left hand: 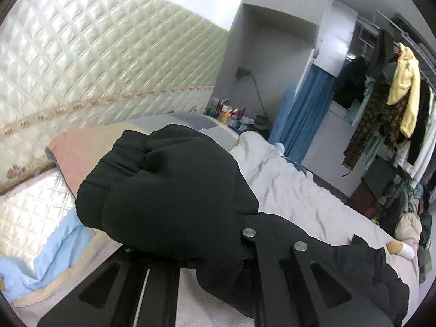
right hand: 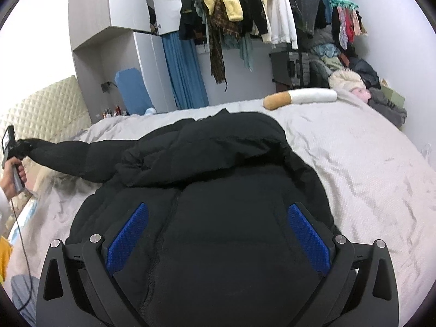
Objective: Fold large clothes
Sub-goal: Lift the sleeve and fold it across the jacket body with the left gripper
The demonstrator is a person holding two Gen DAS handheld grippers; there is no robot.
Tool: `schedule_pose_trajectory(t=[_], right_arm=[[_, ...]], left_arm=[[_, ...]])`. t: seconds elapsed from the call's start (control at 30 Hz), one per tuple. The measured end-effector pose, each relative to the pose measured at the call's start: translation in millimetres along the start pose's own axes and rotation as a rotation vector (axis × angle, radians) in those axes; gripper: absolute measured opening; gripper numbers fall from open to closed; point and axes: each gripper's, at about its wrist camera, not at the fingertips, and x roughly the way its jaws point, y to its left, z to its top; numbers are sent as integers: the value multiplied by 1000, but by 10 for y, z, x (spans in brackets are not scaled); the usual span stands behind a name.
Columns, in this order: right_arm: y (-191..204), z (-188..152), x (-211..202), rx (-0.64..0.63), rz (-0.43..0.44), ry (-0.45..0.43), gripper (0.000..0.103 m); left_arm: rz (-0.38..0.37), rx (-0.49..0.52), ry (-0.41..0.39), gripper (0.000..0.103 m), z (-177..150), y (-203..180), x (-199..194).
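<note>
A black puffer jacket lies spread on the grey bedspread. My right gripper is open, its blue pads wide apart over the jacket's front near the zipper. My left gripper is shut on the jacket's sleeve cuff, which bunches over the fingers and hides them. In the right wrist view the left gripper holds the sleeve stretched out to the left, lifted above the bed.
A quilted cream headboard stands behind the bed. A cigarette-shaped pillow lies at the bed's far edge. A crowded clothes rack, a blue curtain and a nightstand with bottles line the wall.
</note>
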Motion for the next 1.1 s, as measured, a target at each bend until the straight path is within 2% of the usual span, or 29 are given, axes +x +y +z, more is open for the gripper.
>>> schedule_pose_trajectory(t=[0.33, 0.6, 0.83, 0.93, 1.1], right_arm=[[-56, -10, -190, -9, 25, -36, 103], [-114, -56, -331, -45, 19, -70, 103], [-227, -46, -451, -20, 30, -107, 103], [-285, -61, -501, -10, 3, -134, 103], [-445, -50, -522, 42, -9, -145, 103]], left_arm=[[-78, 125, -62, 8, 284, -884, -780], [-170, 211, -98, 8, 296, -1662, -1394], [-275, 268, -118, 9, 127, -2503, -1835], [-335, 274, -144, 9, -56, -2921, -1986], [-419, 258, -123, 9, -494, -3589, -2066]])
